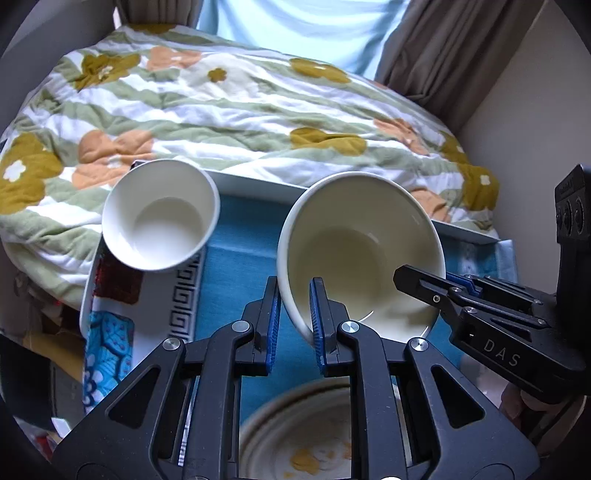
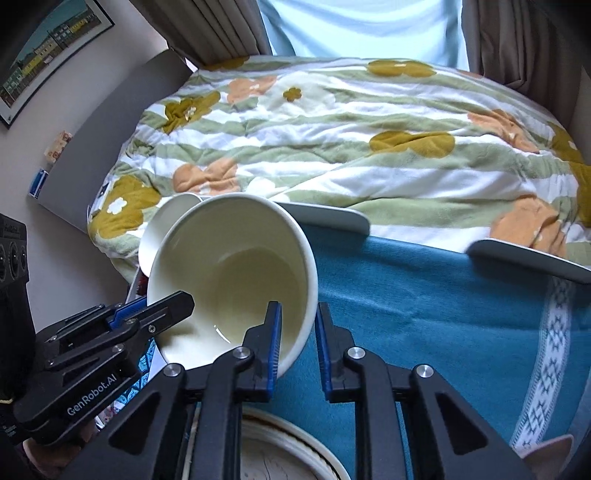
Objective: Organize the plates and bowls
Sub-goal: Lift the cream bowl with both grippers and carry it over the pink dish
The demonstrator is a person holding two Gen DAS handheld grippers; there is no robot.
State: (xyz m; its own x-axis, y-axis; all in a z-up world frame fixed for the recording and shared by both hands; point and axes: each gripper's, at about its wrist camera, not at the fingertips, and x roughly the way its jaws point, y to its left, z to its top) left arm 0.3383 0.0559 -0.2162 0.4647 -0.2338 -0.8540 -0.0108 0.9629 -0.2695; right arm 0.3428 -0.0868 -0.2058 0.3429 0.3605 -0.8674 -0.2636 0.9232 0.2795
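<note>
Cream ceramic, glossy and empty — the large bowl is tilted on its side above the blue cloth, its mouth turned toward both cameras. The left tongs are closed on its near-left rim, one blue pad inside the wall and the other outside. The right tongs straddle the opposite edge of the same rim, inner pad against the inside of the wall; in the right wrist view a narrow gap shows between the outer pad and the outside of the bowl, so I cannot tell whether they are clamped or only loosely set around it.

Left of the large bowl, well apart from it in the left wrist view, a small white bowl also lies tipped with its mouth facing forward, resting at the corner of the tabletop over a patterned mat. Just below the large bowl, between the arms of the tongs, sits a plate with yellowish marks on it; the right wrist view shows a brown-ringed plate rim in the same spot.

Behind the large bowl, past the pale edge of the tabletop, lies a bed with a striped floral quilt — green bands, mustard and peach flowers. Curtains hang beyond it, and a framed picture is on the wall to the left.
</note>
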